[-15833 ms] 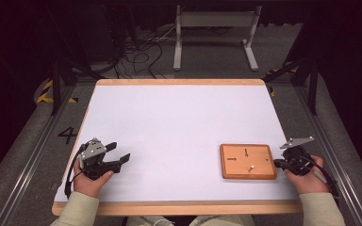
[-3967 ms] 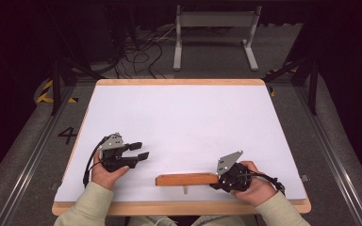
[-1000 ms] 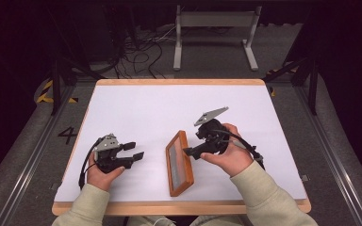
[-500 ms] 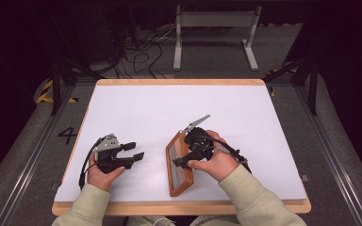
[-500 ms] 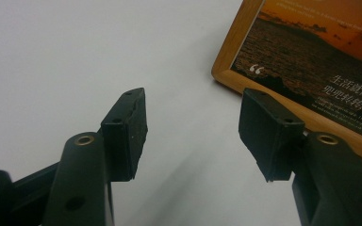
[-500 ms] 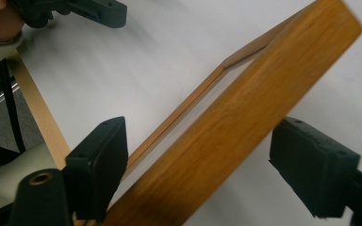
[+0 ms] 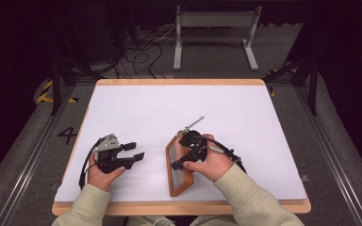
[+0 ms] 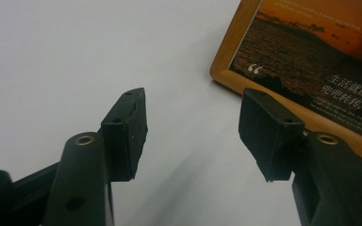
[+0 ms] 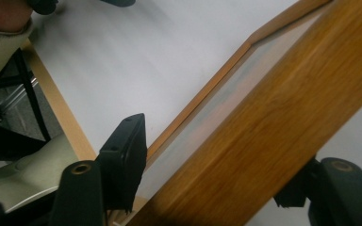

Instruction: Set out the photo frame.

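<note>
We are clamping the wooden picture frame [image 7: 178, 169] in our right gripper [image 7: 183, 159]; our left gripper [image 7: 133, 155] is gaping wide, empty.

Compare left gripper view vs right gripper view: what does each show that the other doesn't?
Left gripper view: the frame's picture face, a dusky seascape with white text, and the left hand-held gripper open over bare table.
Right gripper view: the right hand-held gripper shut on the frame's wooden edge, a cream sleeve, the table's wooden rim.
Both: the wooden picture frame and white tabletop.
</note>
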`<state>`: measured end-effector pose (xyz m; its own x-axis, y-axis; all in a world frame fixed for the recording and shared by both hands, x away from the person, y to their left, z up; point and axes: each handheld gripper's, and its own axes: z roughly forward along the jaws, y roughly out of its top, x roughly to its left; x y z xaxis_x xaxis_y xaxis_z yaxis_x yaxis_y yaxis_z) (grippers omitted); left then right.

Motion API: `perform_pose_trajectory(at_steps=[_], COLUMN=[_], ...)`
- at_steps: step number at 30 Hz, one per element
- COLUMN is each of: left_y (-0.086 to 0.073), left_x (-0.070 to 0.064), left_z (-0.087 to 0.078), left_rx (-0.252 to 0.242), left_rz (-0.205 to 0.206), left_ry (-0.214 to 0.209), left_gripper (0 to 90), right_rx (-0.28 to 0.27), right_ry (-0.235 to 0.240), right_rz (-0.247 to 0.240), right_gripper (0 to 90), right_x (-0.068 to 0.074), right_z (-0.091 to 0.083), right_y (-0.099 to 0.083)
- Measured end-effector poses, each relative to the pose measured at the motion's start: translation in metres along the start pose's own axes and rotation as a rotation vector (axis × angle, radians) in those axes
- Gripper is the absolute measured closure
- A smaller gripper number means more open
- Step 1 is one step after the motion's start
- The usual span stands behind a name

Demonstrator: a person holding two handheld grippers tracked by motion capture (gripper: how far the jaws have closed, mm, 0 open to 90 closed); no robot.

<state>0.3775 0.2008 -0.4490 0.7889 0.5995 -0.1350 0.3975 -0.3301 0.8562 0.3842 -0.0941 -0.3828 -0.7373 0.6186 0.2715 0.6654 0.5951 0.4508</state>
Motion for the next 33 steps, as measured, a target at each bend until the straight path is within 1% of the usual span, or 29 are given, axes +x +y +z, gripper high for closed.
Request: perform_pose_trajectory(at_steps=[2, 5, 9, 11, 12, 14, 17, 19, 21, 25, 26, 27, 29, 33], left_y=[0.000, 0.000, 0.000, 0.000, 0.000, 0.000, 0.000, 0.000, 0.000, 0.000, 0.000, 0.000, 0.000, 0.000], left_x=[0.000, 0.000, 0.000, 0.000, 0.000, 0.000, 0.000, 0.000, 0.001, 0.000, 0.000, 0.000, 0.000, 0.001], left_z=[0.000, 0.000, 0.000, 0.000, -0.001, -0.001, -0.001, -0.001, -0.001, -0.001, -0.001, -0.001, -0.001, -0.001], left_rx=[0.000, 0.000, -0.001, 0.000, 0.000, 0.000, -0.001, -0.002, -0.002, -0.003, -0.002, -0.002, -0.002, -0.002], left_rz=[0.000, 0.000, 0.001, -0.005, -0.005, -0.004, -0.004, -0.008, -0.009, -0.011, -0.009, -0.009, -0.008, -0.007], left_ry=[0.000, 0.000, 0.000, 0.000, 0.000, 0.000, 0.001, 0.002, 0.002, 0.002, 0.003, 0.003, 0.004, 0.004], left_gripper=[43.0, 43.0, 43.1, 43.1, 43.1, 43.1, 43.1, 43.1, 43.1, 43.1, 43.1, 43.1, 43.1, 43.1], right_rx=[0.001, 0.005, 0.009, 0.009, 0.005, 0.009, 0.013, 0.009, 0.007, 0.014, 0.018, 0.019, 0.017, 0.035], right_ry=[-0.001, -0.016, -0.041, -0.050, -0.057, -0.053, -0.040, -0.019, -0.021, -0.070, -0.084, -0.093, -0.100, -0.103], right_rz=[0.000, 0.013, 0.000, -0.005, -0.011, -0.006, 0.004, 0.004, -0.013, -0.083, -0.114, -0.129, -0.165, -0.284], right_gripper=[40.5, 45.4, 49.2, 54.1, 58.6, 64.0, 65.6, 68.1, 70.4, 71.4, 71.4, 71.4, 71.5, 71.6], right_x=[0.000, 0.001, 0.003, 0.003, 0.003, 0.002, 0.002, 0.002, 0.004, 0.009, 0.010, 0.010, 0.010, 0.011], right_z=[0.000, -0.002, -0.003, -0.005, -0.007, -0.009, -0.010, -0.011, -0.014, -0.022, -0.024, -0.027, -0.033, -0.045], right_y=[0.000, 0.000, 0.001, 0.001, 0.002, 0.003, 0.004, 0.005, 0.005, 0.007, 0.008, 0.009, 0.011, 0.018])
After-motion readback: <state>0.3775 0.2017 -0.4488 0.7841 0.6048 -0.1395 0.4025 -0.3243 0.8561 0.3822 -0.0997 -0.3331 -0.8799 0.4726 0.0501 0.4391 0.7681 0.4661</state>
